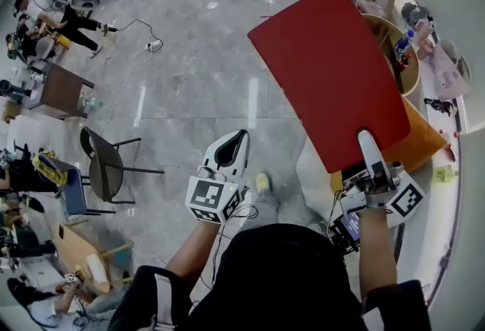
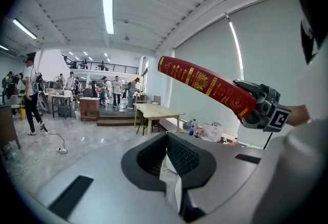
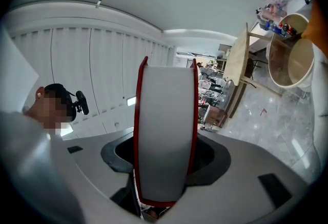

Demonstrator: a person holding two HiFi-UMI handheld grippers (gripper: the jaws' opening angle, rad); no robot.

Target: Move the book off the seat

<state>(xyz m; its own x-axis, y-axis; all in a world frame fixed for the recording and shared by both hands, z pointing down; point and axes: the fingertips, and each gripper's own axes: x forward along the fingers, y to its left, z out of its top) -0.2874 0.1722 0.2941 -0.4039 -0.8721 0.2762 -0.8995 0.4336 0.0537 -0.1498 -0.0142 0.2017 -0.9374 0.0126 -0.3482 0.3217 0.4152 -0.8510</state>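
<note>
Above the floor (image 1: 189, 64), clear of the orange surface (image 1: 424, 142) taken to be the seat, the red book (image 1: 326, 72) is held aloft by the right tool (image 1: 370, 159). Its jaws are clamped across one end of the book, and the pale page edge is seen between them in the right gripper view. The remainder of the book projects unsupported, so pivoting at the pads is judged the main risk. The left tool (image 1: 231, 149) is noted with jaws together and nothing between them, near the book but apart from it. It is recommended that the book be carried level and unhurried to a bare resting place, lowered flat until fully borne, and only then released; support under the free end by the left tool may be considered
</note>
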